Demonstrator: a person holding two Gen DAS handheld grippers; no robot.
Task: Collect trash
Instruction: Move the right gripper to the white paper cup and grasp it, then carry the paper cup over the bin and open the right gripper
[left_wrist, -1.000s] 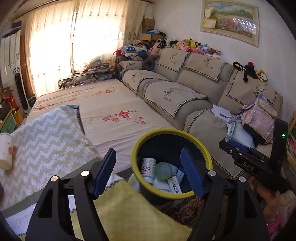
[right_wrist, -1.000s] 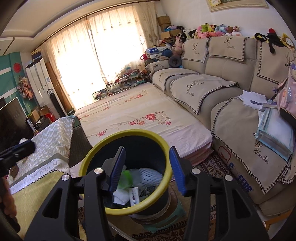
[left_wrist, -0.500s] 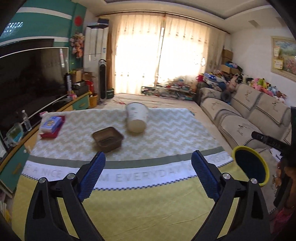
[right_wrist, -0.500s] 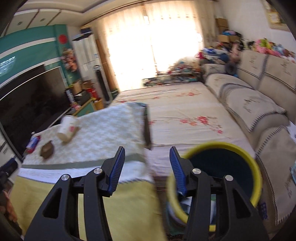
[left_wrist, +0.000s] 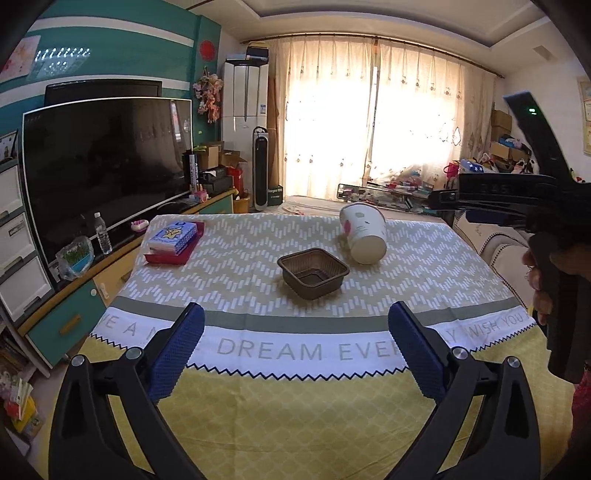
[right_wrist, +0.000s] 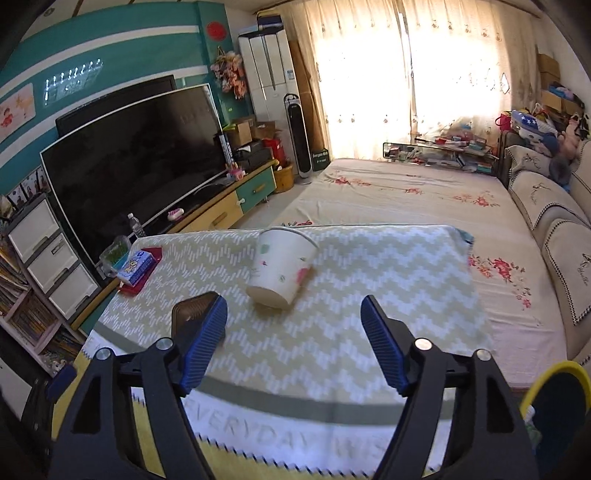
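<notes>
We had swung both views from the yellow-rimmed bin (right_wrist: 554, 398) back to the table (left_wrist: 295, 406). Our left gripper (left_wrist: 295, 347) hovered wide open and empty near the brown tray (left_wrist: 313, 272); our right gripper (right_wrist: 295, 339), likewise spread and empty, faced the tipped paper cup (right_wrist: 282, 267) lying beside it, farther right

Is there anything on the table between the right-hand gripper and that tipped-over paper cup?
Only bare zigzag tablecloth lies between the right gripper and paper cup, per the right wrist view.
</notes>
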